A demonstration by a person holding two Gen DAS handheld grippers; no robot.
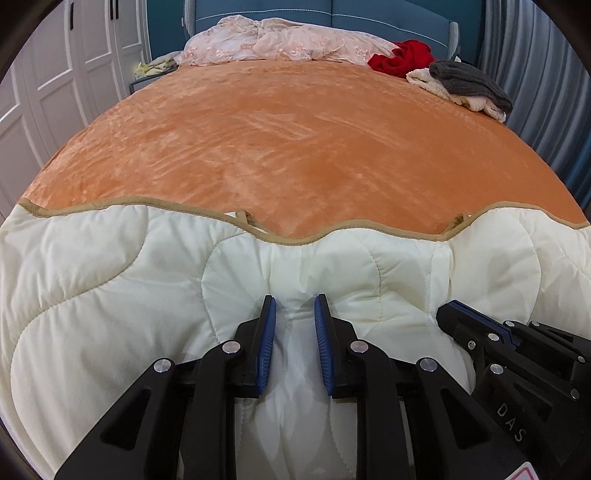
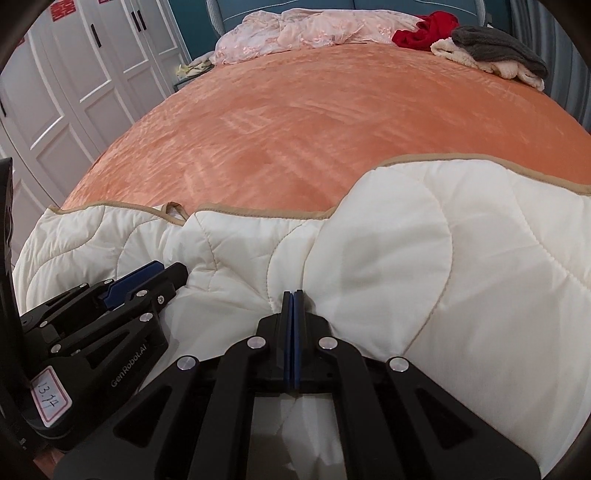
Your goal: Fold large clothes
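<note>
A big quilt lies over the bed, its orange plush face [image 1: 277, 140] up and its cream quilted underside [image 1: 110, 277] turned over along the near edge with tan binding. In the left wrist view my left gripper [image 1: 295, 299] is shut on a bunched fold of the cream side, the blue pads pressing it from both sides. My right gripper [image 1: 454, 306] lies close to its right. In the right wrist view the right gripper [image 2: 293, 293] has its pads together, pinching the cream fabric [image 2: 406, 240], which creases toward the tips. The left gripper [image 2: 159, 266] shows at lower left.
Crumpled pink lace bedding [image 1: 280, 42] lies against the blue headboard [image 1: 388, 14]. A red garment [image 1: 402, 57] and a grey-and-cream clothes pile [image 1: 469, 83] sit at the far right corner. White wardrobe doors [image 1: 55, 81] stand left; a grey curtain [image 1: 546, 74] hangs right.
</note>
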